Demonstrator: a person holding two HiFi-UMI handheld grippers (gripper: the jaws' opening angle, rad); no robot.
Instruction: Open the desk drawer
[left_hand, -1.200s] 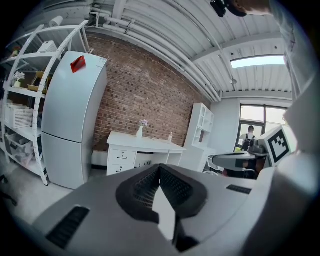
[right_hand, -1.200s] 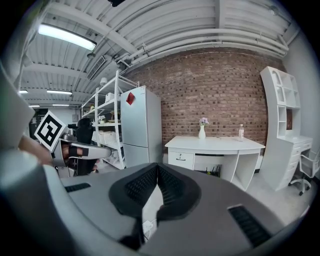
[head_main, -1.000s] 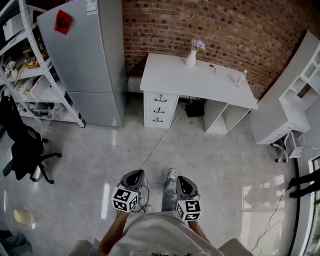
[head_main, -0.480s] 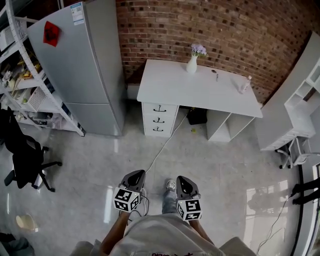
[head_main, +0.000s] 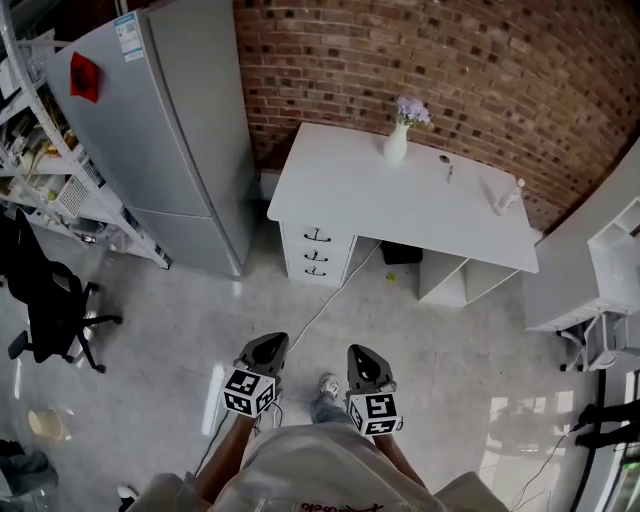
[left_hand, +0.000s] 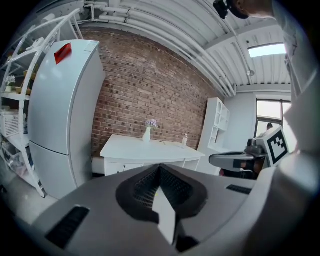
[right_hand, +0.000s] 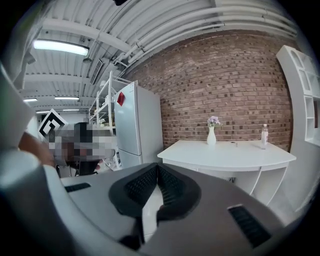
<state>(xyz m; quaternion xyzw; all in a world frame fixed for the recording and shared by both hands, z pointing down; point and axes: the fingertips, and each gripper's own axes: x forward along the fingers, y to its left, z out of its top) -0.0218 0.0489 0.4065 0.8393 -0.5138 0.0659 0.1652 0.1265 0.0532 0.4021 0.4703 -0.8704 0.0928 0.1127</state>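
Observation:
A white desk stands against the brick wall. Its stack of three drawers with dark handles sits under its left end, all pushed in. My left gripper and right gripper are held side by side in front of me over the floor, well short of the desk and pointing toward it. In the left gripper view the left gripper is shut on nothing, with the desk far ahead. The right gripper is likewise shut and empty, facing the desk.
A grey fridge stands left of the desk, with wire shelving and a black office chair further left. A white cable runs across the floor to the desk. A vase and bottle stand on top. White shelves are at right.
The person has walked toward the desk, which now looks nearer and larger. Both grippers came forward with the person and stayed shut.

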